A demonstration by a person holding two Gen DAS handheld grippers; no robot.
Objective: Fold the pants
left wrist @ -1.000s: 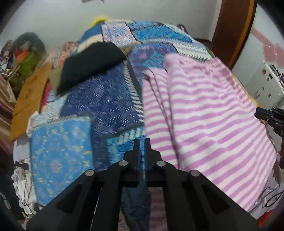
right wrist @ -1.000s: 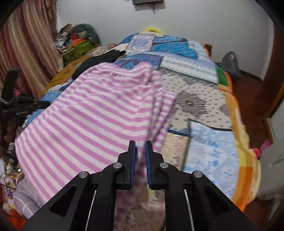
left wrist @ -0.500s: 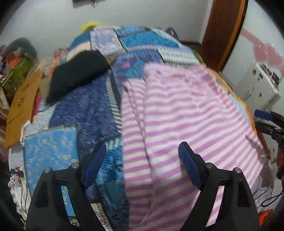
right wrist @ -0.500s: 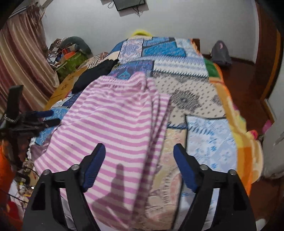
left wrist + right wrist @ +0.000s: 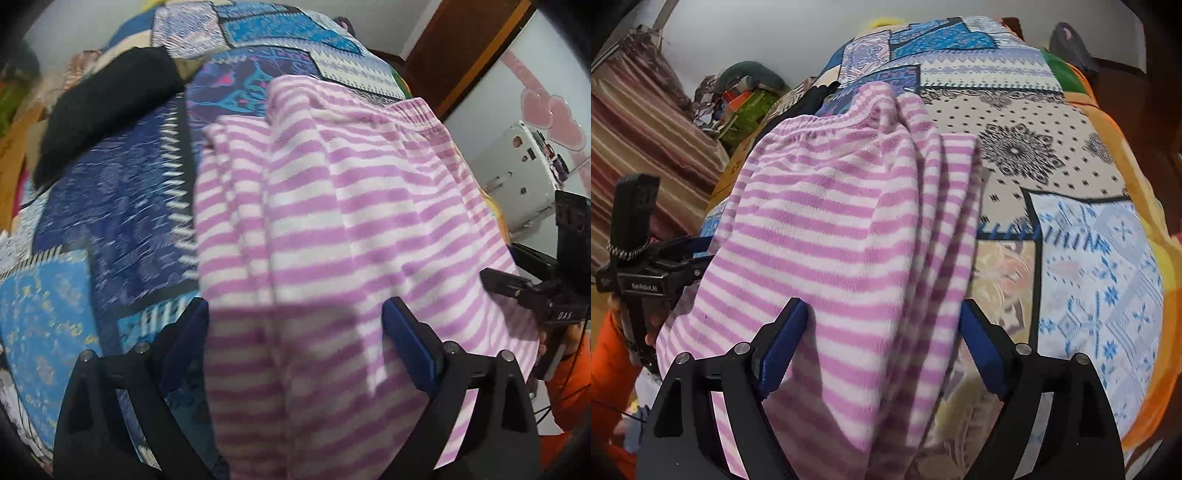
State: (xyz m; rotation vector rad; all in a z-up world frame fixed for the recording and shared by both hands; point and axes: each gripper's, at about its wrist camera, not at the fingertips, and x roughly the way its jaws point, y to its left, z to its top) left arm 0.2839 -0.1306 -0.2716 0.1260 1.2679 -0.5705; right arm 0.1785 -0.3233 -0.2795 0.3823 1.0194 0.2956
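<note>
I count one pair of pink-and-white striped fleece pants (image 5: pixel 332 229), lying folded beneath and ahead of both claws. Left gripper (image 5: pixel 295 343) and right gripper (image 5: pixel 882 343) tilt steeply down; their jaws have just been opening, wide apart, clamping nothing. Underneath: one patchwork blue-patterned bedspread (image 5: pixel 110 229); beyond, white wall (image 5: pixel 746 33).

- The striped pants (image 5: pixel 332 221) cover the bed's near edge, lying between both grippers' spread fingers without touching the pads.
- Left of the pants, the patchwork bedspread (image 5: pixel 122 206) is bare up to a black garment (image 5: pixel 99 107) toward the far left corner.
- Right of the pants, the bedspread (image 5: pixel 1089 258) is bare out to the right edge.
- Clutter (image 5: pixel 742 99) and a curtain (image 5: pixel 639 140) crowd the bed's left side.
</note>
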